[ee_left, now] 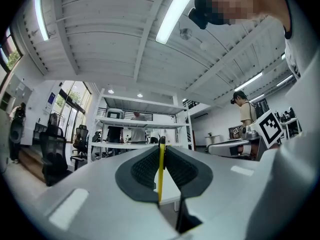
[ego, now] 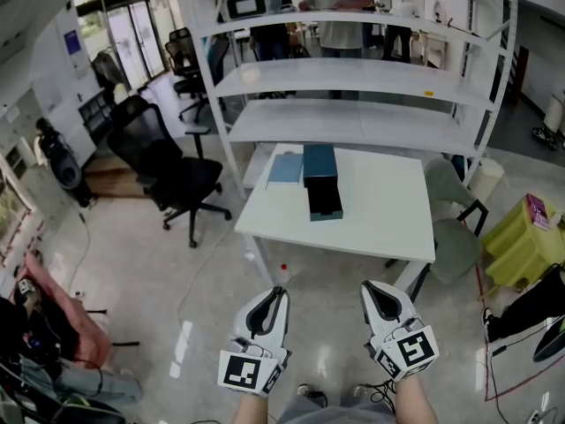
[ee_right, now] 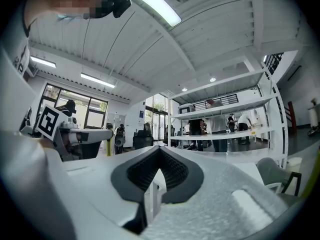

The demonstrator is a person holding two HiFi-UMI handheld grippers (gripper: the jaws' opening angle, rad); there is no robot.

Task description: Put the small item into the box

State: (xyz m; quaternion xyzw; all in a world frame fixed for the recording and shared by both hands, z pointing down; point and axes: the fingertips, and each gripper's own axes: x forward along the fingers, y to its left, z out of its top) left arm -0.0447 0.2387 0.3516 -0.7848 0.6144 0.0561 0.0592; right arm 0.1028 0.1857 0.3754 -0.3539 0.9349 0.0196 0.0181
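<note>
Distance to the white table [ego: 388, 210] explains how I hold my tools: I stand well apart from it, so both point forward, ready for the approach. My left gripper [ego: 281, 291] is pinching one thin yellow stick [ee_left: 161, 176] between its pads, firmly I judge, so that it does not slip on the way. My right gripper [ego: 366, 288] is pressed together with nothing in it, free to help. On the table I count three pieces: one dark box [ego: 324, 201], one teal piece [ego: 319, 163] touching it behind, one pale blue flat piece [ego: 285, 168] beside
</note>
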